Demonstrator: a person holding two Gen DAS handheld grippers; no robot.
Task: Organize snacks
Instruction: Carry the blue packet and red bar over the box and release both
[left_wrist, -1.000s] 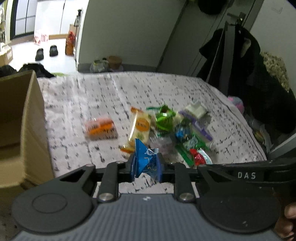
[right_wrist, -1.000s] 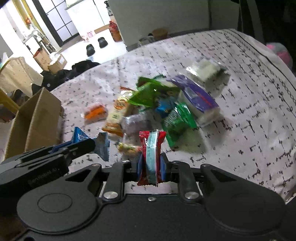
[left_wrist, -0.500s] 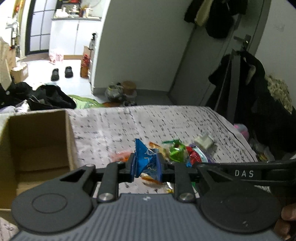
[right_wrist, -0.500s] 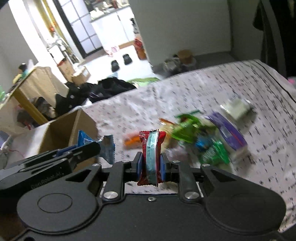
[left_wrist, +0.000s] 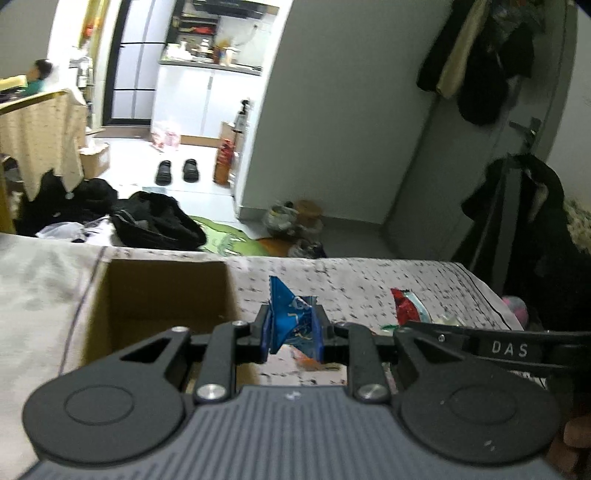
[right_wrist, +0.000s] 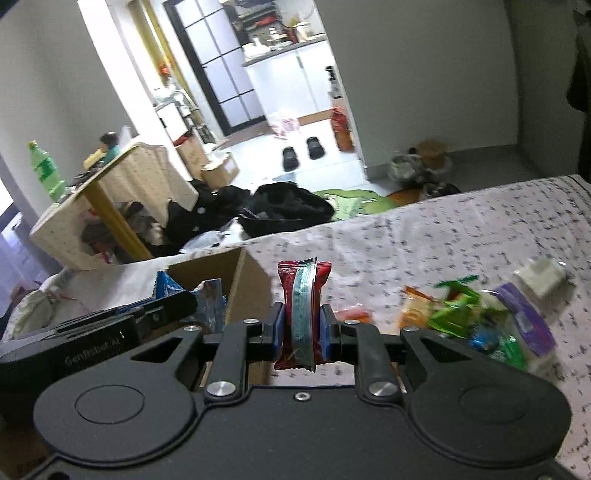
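My left gripper (left_wrist: 292, 332) is shut on a blue snack packet (left_wrist: 291, 321) and holds it just right of an open cardboard box (left_wrist: 155, 291) on the bed. My right gripper (right_wrist: 302, 328) is shut on a red packet with a pale blue stripe (right_wrist: 302, 310); it also shows in the left wrist view (left_wrist: 406, 306). In the right wrist view the box (right_wrist: 243, 284) lies just left of the red packet, with the left gripper (right_wrist: 207, 306) and its blue packet (right_wrist: 210, 302) over it. A heap of snacks (right_wrist: 480, 321) lies on the bedsheet at the right.
The bed has a white patterned sheet (right_wrist: 443, 236). A white packet (right_wrist: 543, 275) lies apart at the far right of the heap. Beyond the bed's far edge are black clothes (left_wrist: 155, 221) on the floor, shoes (left_wrist: 177, 171) and a doorway.
Both grippers have lifted and swung left, away from the snack heap toward the cardboard box, each still holding its packet. The box now sits close ahead.
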